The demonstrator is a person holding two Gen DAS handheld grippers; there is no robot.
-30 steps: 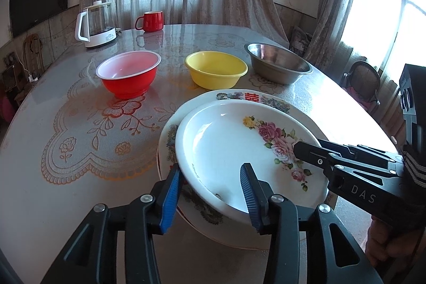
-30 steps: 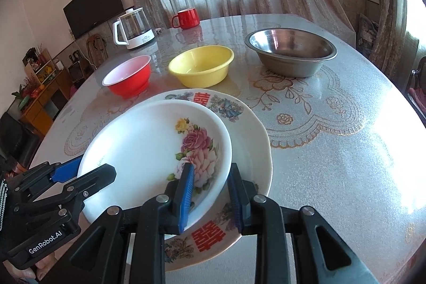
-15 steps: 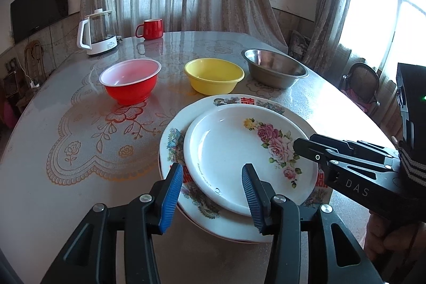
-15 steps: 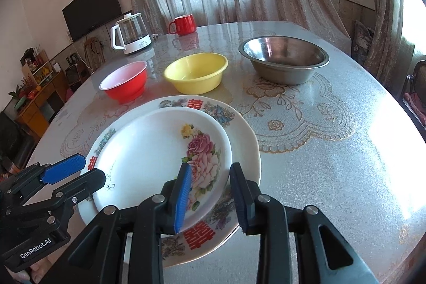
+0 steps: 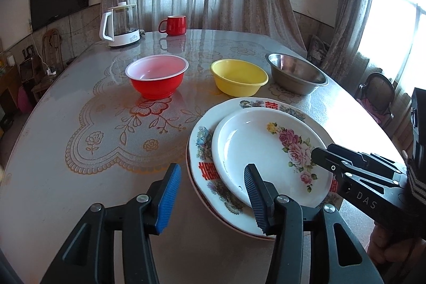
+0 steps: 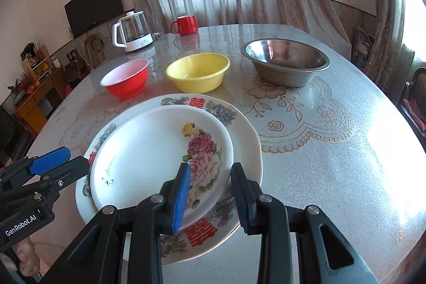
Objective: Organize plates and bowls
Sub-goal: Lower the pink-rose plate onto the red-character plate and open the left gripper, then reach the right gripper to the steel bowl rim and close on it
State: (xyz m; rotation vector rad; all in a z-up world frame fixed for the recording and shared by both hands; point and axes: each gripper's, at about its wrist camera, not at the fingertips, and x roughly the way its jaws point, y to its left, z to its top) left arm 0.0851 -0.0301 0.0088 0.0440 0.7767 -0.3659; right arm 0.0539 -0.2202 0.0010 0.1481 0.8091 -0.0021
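Jaws of left gripper (image 5: 213,193) and right gripper (image 6: 210,197), just opening, release the rose plate (image 6: 149,151) nested atop the larger plate (image 6: 247,140), bowls waiting beyond.

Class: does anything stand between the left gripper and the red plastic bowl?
Nothing visible does. Only bare table lies between the left gripper and the red plastic bowl; the stacked plates sit off to the right.
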